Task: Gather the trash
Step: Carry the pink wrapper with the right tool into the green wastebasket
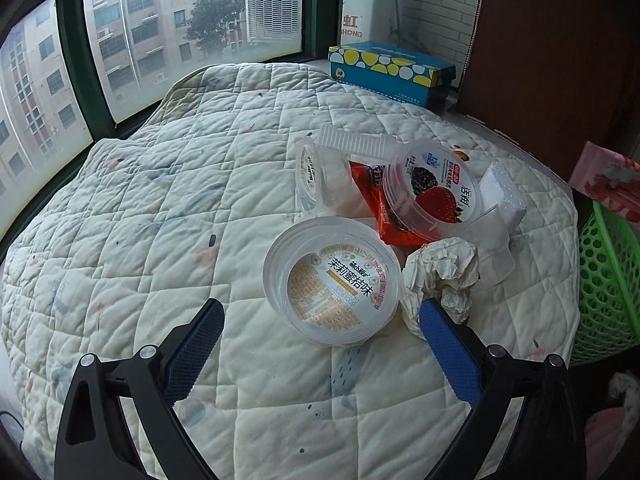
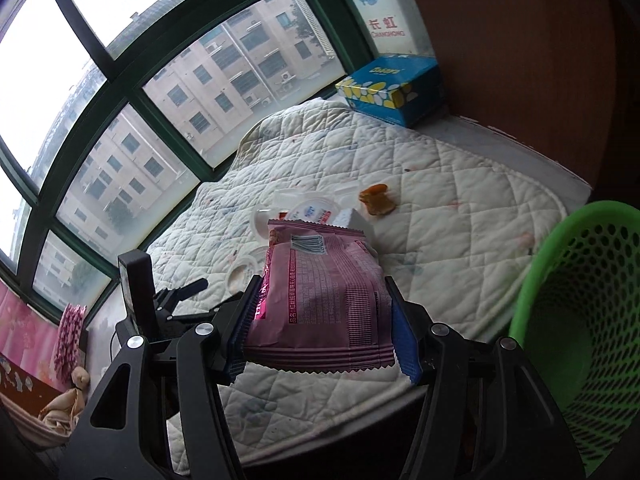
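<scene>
Beside the green basket point(image 2: 580, 320), the right claw point(image 2: 320, 332) grips a pink wrapper point(image 2: 328, 292).

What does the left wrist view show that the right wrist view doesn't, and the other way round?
Only the left wrist view: the open left hand-held gripper with nothing between its pads, over a round tub lid, a crumpled tissue and an orange wrapper.

Only the right wrist view: the right hand-held gripper shut on a pink snack packet, and a brown food scrap on the quilt.

Both: the quilt, blue tissue box, green basket and window.
</scene>
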